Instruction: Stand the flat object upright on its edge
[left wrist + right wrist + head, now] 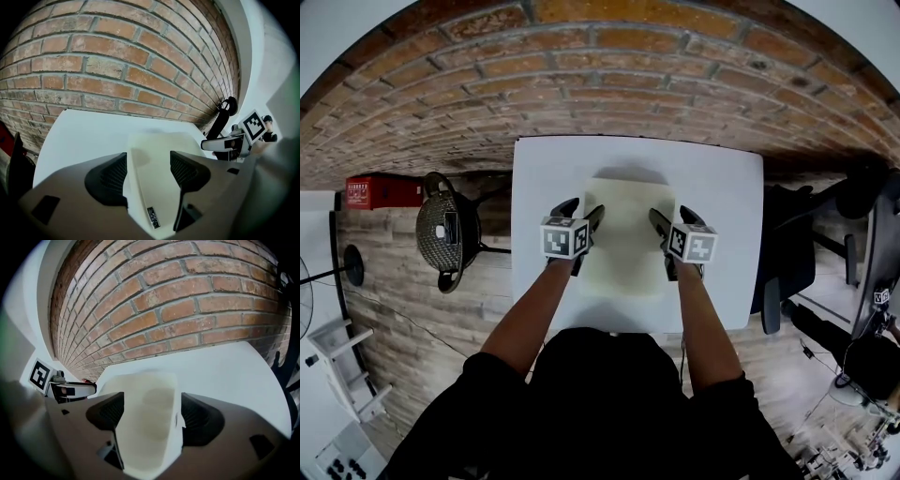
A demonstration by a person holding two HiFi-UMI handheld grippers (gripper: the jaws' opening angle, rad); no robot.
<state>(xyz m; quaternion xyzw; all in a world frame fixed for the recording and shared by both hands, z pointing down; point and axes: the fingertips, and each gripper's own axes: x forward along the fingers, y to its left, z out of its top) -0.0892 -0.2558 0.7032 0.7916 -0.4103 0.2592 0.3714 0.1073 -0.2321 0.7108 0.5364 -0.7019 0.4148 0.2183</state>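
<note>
Still at the grab stage here: left claw (581,212) and right claw (671,216) both wide open, straddling the side edges of the flat object (624,239) lying mid-bench (542,169), so next I'd pinch evenly and tip it up.

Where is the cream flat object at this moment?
The cream flat object lies centred on the white table in the head view, its left edge between the open jaws of the left gripper, its right edge between those of the right gripper.
</note>
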